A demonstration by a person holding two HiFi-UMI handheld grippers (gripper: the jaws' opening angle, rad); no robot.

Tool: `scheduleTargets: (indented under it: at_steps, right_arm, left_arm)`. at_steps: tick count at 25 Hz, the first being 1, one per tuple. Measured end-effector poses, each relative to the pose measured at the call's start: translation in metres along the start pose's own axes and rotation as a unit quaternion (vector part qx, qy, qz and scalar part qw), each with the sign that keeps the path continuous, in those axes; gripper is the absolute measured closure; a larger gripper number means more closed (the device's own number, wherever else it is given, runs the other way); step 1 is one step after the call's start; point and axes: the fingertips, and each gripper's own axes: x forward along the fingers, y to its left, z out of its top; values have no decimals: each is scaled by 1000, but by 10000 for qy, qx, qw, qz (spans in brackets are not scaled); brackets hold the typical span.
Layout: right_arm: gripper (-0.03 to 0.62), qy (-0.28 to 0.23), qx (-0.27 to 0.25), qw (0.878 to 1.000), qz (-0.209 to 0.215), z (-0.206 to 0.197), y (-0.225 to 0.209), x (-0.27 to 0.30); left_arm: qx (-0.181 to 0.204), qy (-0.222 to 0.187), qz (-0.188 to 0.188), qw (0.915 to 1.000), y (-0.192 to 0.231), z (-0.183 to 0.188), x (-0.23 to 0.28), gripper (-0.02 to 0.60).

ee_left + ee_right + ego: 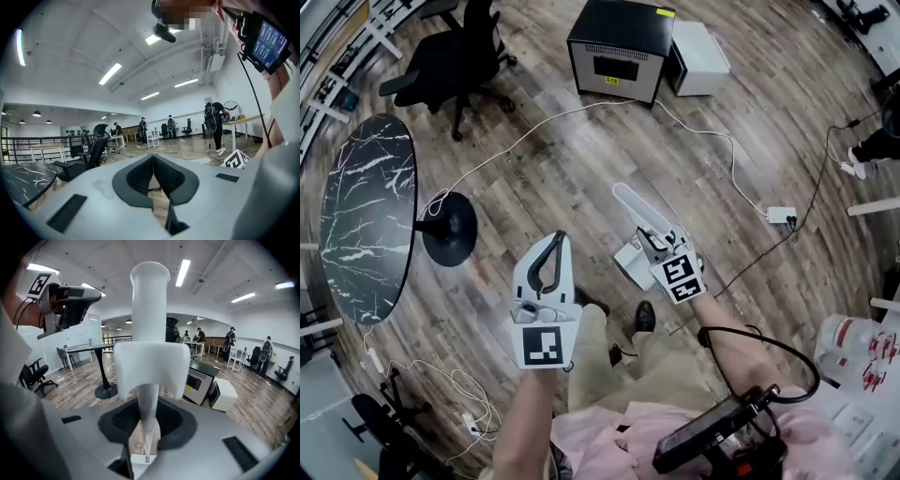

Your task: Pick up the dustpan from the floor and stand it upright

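**Gripping the dustpan by its handle, right side**

The white dustpan (pixel 630 204) sits in the right gripper (pixel 651 238), whose jaws are clamped on the thin lower part of its handle. In the right gripper view the handle (pixel 150 310) runs straight out from between the jaws to a rounded end. From the head view the handle slants away from the person and the pan end lies next to the gripper, above the wooden floor (pixel 562 159), just ahead of the person's shoe (pixel 644 316). Whether the pan touches the floor cannot be told.

The left gripper (pixel 558 240) hangs beside it, a little apart. Its jaws are pressed together at the tips with nothing between them, as the left gripper view (pixel 153 158) shows.

Farther out stand a black cabinet (pixel 619 37) with a white box (pixel 701 56) next to it, a black office chair (pixel 450 56) and a dark marble-topped table (pixel 366 216). A white cable (pixel 712 141) runs across the floor to a power strip (pixel 781 215).
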Motion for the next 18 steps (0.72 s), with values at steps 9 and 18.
scheduleTargets:
  at_steps: [9,18]
  right_arm:
    - [493,-61,118,9999,-61,-24,3,-55]
    - [402,-65,418,9991,-63,-18,1,-105]
  left_arm:
    - [279,-122,-236,9993,-59,37,-21,568]
    - [268,-466,-359,9979,-92,80,-37,568]
